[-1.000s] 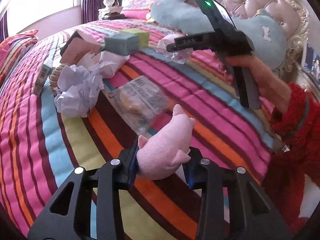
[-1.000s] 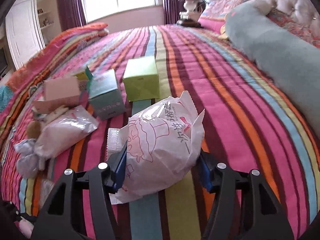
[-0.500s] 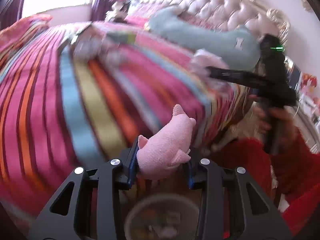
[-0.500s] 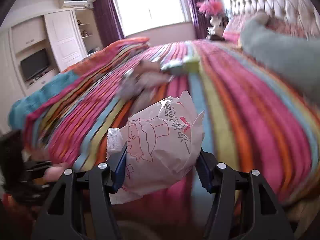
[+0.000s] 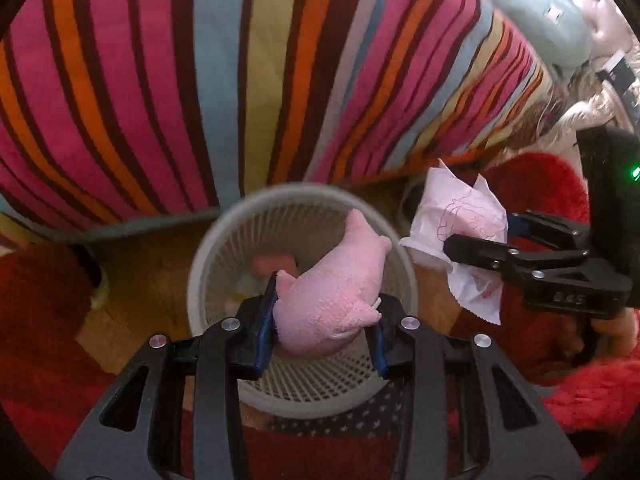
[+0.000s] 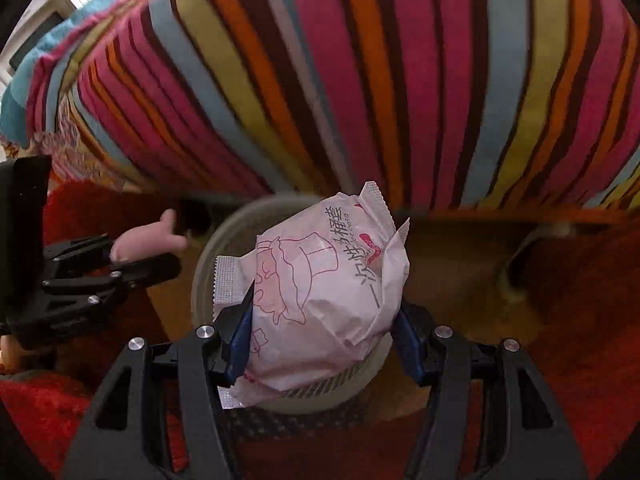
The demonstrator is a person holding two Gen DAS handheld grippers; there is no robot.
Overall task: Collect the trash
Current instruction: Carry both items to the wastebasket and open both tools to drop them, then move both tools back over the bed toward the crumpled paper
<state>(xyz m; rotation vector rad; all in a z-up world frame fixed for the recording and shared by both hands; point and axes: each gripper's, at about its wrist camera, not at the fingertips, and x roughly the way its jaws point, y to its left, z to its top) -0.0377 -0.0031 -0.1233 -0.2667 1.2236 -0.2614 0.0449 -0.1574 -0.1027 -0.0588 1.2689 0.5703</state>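
Two claws each hold one thing. The left claw (image 5: 324, 330) is clenched on a soft pink plush pig toy (image 5: 334, 296), which sits between its blue pads (image 5: 265, 330). The right claw (image 6: 322, 340) is clenched on a puffy white paper wrapper with red line drawings (image 6: 324, 300). Both things hang right over a round white mesh waste basket (image 5: 208, 252) on the floor. Some small things lie inside the basket, but they are too blurry to tell apart. In the left wrist view the wrapper sits just beside the basket rim, to the right of the pig. Behind the basket hangs the side of a bed with a bright striped blanket (image 5: 240, 80). Red fuzzy sleeves (image 5: 532, 184) show near the claws.
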